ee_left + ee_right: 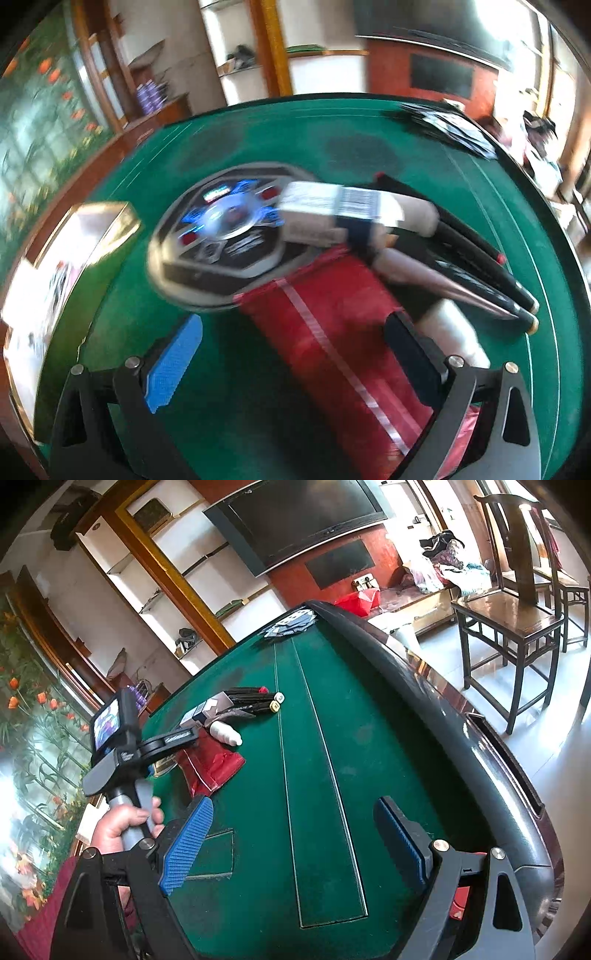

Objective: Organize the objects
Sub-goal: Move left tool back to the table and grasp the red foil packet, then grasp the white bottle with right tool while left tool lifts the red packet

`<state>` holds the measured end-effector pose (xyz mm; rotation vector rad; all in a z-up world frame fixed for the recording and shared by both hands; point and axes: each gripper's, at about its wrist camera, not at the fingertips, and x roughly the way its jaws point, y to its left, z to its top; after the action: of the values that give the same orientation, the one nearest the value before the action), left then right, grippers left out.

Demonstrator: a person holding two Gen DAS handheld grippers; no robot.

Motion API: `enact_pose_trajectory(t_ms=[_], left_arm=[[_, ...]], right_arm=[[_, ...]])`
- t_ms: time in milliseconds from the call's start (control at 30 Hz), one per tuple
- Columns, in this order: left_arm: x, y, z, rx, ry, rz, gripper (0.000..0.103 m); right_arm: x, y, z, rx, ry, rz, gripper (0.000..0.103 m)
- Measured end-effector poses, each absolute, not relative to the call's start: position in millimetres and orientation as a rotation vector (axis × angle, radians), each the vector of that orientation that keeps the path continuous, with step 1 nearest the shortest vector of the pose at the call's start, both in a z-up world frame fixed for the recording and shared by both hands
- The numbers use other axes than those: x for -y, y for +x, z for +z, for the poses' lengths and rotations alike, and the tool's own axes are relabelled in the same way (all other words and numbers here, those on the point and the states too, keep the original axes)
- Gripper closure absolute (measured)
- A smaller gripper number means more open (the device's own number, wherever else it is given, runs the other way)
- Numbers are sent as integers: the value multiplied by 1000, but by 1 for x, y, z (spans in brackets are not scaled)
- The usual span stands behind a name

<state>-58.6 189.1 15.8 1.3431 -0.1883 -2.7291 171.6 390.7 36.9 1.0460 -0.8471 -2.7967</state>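
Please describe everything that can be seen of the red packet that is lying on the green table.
The red packet is a flat, glossy pouch, like foil or plastic, with a thin silvery stripe along it and a serrated end edge visible in the right wrist view. It lies flat on the green table. The toy steering wheel seems to overlap its far end. The left gripper is above it, jaws open; its right finger appears over the packet.
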Motion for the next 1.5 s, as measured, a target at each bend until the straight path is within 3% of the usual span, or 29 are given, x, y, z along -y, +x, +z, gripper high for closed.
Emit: enact_pose_trajectory(t_ms=[133,233,300,400,567,767,867,933,967,1000,1267,1500], left_arm=[[-208,-53,-2,231,1558,-2810,2],[-200,-41,6,262,1529,-2891,11],[-191,-35,12,272,1568,-2909,26],[-172,-21,19,340,1596,-2924,37],[-137,-11,21,285,1659,-2925,33],[-146,-27,4,301,1618,-2939,14],[-148,-33,0,271,1610,-2976,13],[-145,-31,1,265,1599,-2996,27],[-142,-28,4,282,1575,-3016,44],[-139,-27,6,269,1591,-3028,47],[-69,-2,21,-63,1689,-3079,51],[-7,26,48,-137,1598,-3108,51]], right_arm=[[-389,167,39,850,1046,-2794,10],[-383,164,43,815,1046,-2802,10],[-379,164,45,794,1047,-2809,10],[-375,161,46,774,1054,-2811,10],[-368,153,45,761,1076,-2796,11],[-351,140,51,729,1082,-2769,11],[-344,140,54,696,1090,-2772,10],[-339,139,56,673,1099,-2782,10],[-337,139,56,662,1108,-2784,10],[-335,137,57,651,1116,-2783,11],[-292,94,58,376,1197,-2733,11],[-247,28,46,113,1283,-2701,16]])
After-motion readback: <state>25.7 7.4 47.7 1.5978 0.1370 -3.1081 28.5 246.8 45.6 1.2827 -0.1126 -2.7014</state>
